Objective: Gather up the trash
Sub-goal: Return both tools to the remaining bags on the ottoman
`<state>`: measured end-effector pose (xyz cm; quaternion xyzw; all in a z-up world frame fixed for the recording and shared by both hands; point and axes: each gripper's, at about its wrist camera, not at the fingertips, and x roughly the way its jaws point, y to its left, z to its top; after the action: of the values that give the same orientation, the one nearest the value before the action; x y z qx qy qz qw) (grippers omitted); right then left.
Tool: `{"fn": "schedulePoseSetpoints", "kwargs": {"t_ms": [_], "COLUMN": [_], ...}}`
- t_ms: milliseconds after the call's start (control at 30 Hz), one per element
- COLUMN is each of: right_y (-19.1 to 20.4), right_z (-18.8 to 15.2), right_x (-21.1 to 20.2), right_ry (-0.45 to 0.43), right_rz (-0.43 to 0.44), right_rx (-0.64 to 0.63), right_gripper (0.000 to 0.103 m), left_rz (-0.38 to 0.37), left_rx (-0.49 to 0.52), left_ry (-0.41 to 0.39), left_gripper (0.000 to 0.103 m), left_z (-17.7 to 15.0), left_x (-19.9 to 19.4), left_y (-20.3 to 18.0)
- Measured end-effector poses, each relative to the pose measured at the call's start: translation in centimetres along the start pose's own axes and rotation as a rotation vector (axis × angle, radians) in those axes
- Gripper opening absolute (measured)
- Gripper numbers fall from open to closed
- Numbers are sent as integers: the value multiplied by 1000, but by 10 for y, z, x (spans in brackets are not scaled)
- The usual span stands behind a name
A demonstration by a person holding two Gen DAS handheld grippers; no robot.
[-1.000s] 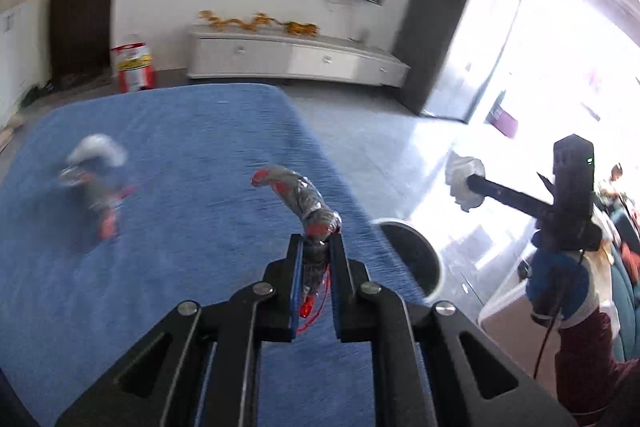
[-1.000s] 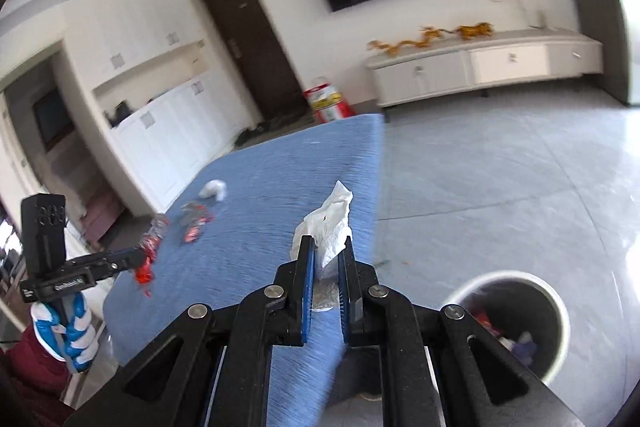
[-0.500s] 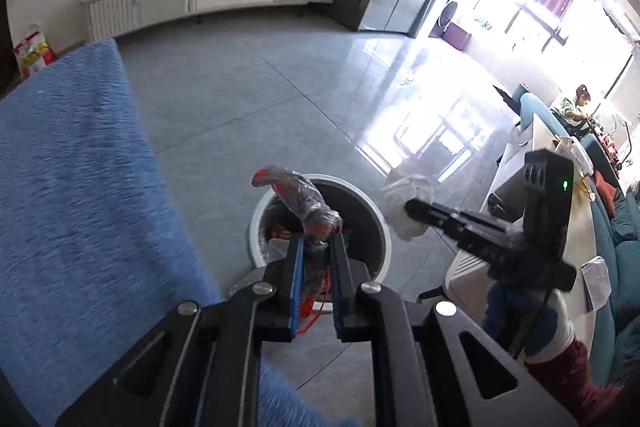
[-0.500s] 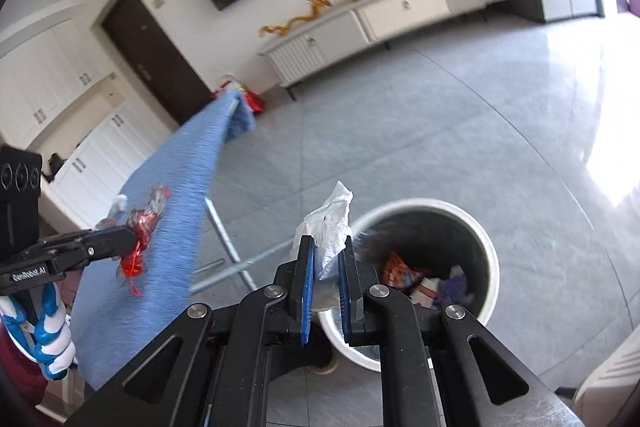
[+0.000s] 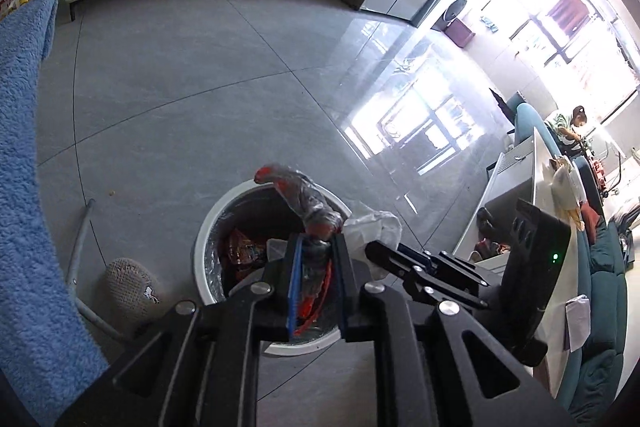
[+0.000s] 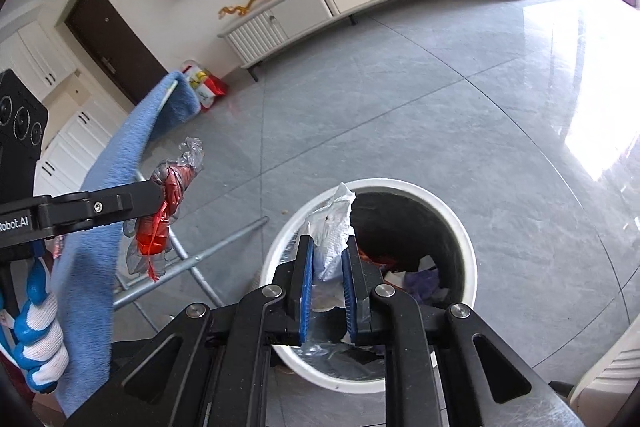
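Two pieces of trash hang over the white bin [image 5: 208,227]: in the left wrist view, the left gripper [image 5: 318,267] has its jaws just starting to open, the red plastic wrapper [image 5: 304,203] between them, long axis pointing up and away, bin mouth directly below. In the right wrist view, the right gripper [image 6: 328,267] has just been opening, its pads parted slightly around the white tissue [image 6: 332,227], which stands upright above the near left rim of the bin [image 6: 468,259]; the wrapper [image 6: 168,211] hangs further left, so the right hand looks nearer to a clean drop.

1. Left gripper [image 5: 316,281]: black angular frame with cut-outs, silver screws, blue pads inside its fingers [image 5: 295,283].
2. Right gripper [image 6: 327,287]: the same black build, blue pads; green light on its housing.
3. Left hand [image 6: 38,339]: blue-and-white glove, dark red sleeve.
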<state>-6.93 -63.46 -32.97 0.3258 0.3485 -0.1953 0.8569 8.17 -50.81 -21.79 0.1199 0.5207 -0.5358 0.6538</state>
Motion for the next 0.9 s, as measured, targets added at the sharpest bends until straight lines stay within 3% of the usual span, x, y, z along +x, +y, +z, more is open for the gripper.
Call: {"fn": "schedulePoseSetpoints", "kwargs": {"t_ms": [100,167,200,233,400,533,700,900], "right_y": [-3,-2,-2,-2,8,25,60,125], "right_z": [-1,-3,-5,-6,-8,-4,5,13], "right_x": [3,2,1,0,-18,-40,-67,-100], "right_ry": [7,9,10,11,-2,-38,-101,-174], "right_rz": [-13,-29,-36,-43,-62,-66,-47,31], "right_rx": [5,0,-2,-4,-24,-43,-98,-213], "right_gripper": [34,38,41,41,41,43,45,48], "left_rz": [-18,-29,-28,-28,-33,7,110,221], "left_rx": [-26,-32,-34,-36,-34,-12,-14,-69], "left_ry": [9,3,-5,-15,-51,-114,-219,-363], "left_gripper": [19,32,42,46,46,46,46,54], "left_z": [0,0,0,0,-5,-15,-31,-62], "left_x": [2,0,-1,-4,-28,-62,-117,-195], "left_y": [5,5,4,4,4,2,10,36]}}
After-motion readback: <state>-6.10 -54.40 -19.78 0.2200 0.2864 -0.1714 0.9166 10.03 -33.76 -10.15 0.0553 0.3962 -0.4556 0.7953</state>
